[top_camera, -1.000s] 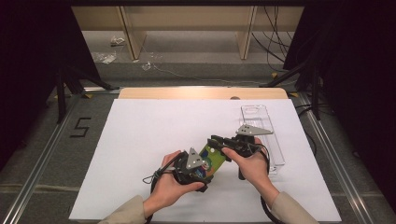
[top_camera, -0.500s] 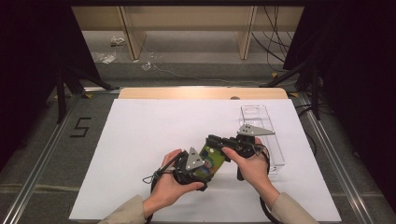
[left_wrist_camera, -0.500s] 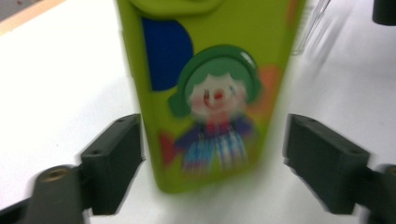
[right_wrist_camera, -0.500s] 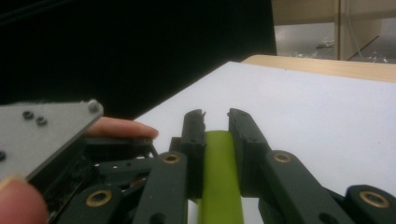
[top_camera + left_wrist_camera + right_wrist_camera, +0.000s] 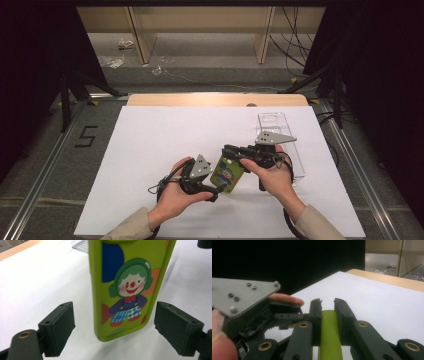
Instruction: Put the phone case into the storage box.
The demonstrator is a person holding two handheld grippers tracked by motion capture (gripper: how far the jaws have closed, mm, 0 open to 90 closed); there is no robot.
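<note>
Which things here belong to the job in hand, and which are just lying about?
In the job: green clown phone case, clamped edge-on by the right gripper; left gripper, jaws open around its lower end.

Lying about: clear plastic tray on the white sheet; scraps on the floor beyond the table.

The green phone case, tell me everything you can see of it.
The phone case is lime green and looks like soft rubbery plastic, printed with a green-haired clown in blue, plus blue and orange spots. It hangs over the white table. The right gripper is shut on its thin edge. The left gripper stands open, pads either side of its lower end, not touching.
</note>
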